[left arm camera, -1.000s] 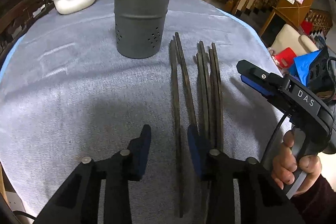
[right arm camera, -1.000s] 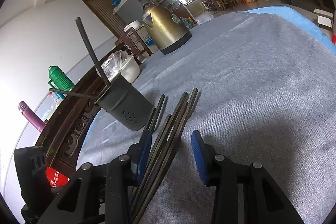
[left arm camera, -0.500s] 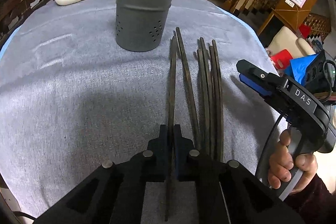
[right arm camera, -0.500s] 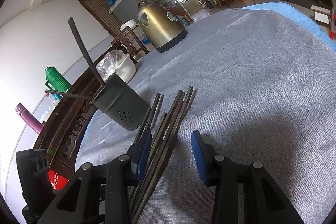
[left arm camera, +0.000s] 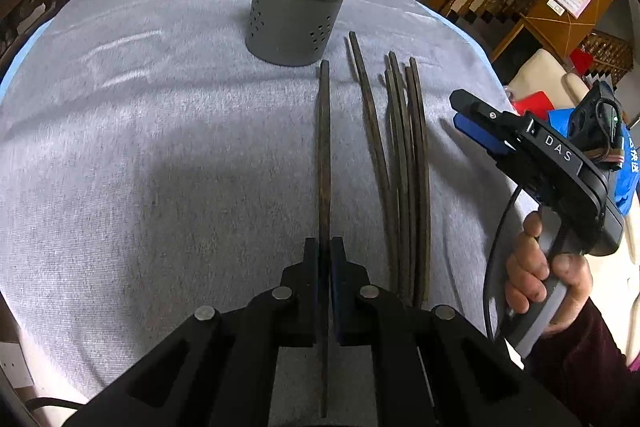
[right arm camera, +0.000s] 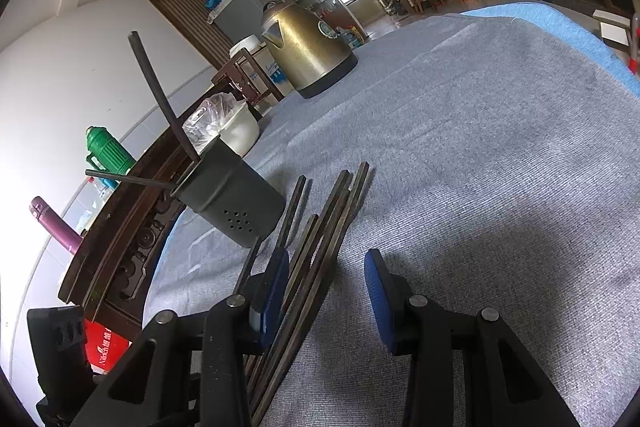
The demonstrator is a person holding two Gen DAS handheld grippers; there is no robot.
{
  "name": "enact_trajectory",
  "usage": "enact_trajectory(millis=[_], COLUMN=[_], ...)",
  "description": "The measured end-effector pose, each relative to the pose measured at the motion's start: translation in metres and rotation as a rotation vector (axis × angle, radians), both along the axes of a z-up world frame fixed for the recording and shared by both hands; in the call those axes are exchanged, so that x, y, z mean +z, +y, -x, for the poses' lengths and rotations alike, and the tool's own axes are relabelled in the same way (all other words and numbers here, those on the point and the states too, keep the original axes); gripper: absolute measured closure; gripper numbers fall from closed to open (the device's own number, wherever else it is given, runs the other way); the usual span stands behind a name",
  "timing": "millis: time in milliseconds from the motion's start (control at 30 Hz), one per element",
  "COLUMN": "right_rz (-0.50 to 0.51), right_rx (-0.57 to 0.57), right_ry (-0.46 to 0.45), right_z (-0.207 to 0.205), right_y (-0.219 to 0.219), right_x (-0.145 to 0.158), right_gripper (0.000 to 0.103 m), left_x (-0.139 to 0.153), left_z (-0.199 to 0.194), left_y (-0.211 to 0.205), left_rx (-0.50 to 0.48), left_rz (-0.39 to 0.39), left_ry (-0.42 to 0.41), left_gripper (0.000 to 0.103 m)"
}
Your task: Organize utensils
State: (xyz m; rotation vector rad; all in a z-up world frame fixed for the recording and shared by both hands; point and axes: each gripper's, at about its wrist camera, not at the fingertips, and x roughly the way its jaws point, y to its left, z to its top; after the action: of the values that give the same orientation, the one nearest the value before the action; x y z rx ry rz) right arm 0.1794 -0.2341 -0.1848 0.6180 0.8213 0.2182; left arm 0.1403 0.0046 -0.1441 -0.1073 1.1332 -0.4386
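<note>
We have the left gripper (left arm camera: 325, 259) clenched on one dark chopstick (left arm camera: 324, 147), pinched near its back end, the long front part sticking straight out ahead of the jaws toward the grey perforated holder (left arm camera: 298, 15); a short tail runs back under the jaws. Tip sits just short of the holder's base, a bit right of its centre line. The holder stands dead ahead of the jaws, upright on the grey cloth (left arm camera: 140, 147), already with a couple of sticks and a long metal handle leaning out of it. The loose chopsticks (left arm camera: 404, 167) lie in a bunch to the right of our left jaws, apart from the held one. The right gripper (right arm camera: 326, 287) has its jaws released, nothing pressed; the bunch runs under and past its left pad, the right pad over bare cloth. A hand (left arm camera: 548, 271) grips its handle. Step in hand looks like lift and drop into the holder. To do it well we judge: raise the far tip first so it clears the rim, tilt the stick steeper, aim for the open side of the mouth away from the leaning handle, release only once the tip is well inside. Grip so far back means the stick may swing, so go slow; don't knock the holder, it looks light.
</note>
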Motion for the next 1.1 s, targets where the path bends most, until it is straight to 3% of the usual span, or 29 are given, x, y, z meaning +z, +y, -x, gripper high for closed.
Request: enact_trajectory(millis=[267,533,667,833,900,1100], right_rz=[-0.001,-0.001,-0.004,-0.003,-0.001,0.031], right_rx=[0.003,0.006,0.007,0.006,0.007,0.009], right_ry=[0.003,0.007,0.013,0.02,0.018,0.057], right_z=[0.0,-0.001,-0.001,-0.002,-0.002,-0.006], right_y=[-0.001,0.0,0.0,0.0,0.001,0.007], right_x=[-0.001,-0.001,-0.002,-0.003,-0.003,-0.002], right_gripper=[0.061,0.061,0.061,0.061,0.061,0.065], left_x=[0.012,0.012,0.011,0.003,0.0,0.0], left_z=[-0.027,-0.061,-0.072,-0.08,-0.081,-0.077], left_y=[-0.005,-0.015,-0.023,-0.028,-0.025,-0.012], left_rx=[-0.018,-0.003,-0.003,0.0,0.009,0.044], left_rz=[0.004,0.016,0.027,0.028,0.033,0.047], left_ry=[-0.031,-0.003,0.002,0.021,0.02,0.015], left_gripper=[0.096,0.096,0.08,0.082,0.095,0.095])
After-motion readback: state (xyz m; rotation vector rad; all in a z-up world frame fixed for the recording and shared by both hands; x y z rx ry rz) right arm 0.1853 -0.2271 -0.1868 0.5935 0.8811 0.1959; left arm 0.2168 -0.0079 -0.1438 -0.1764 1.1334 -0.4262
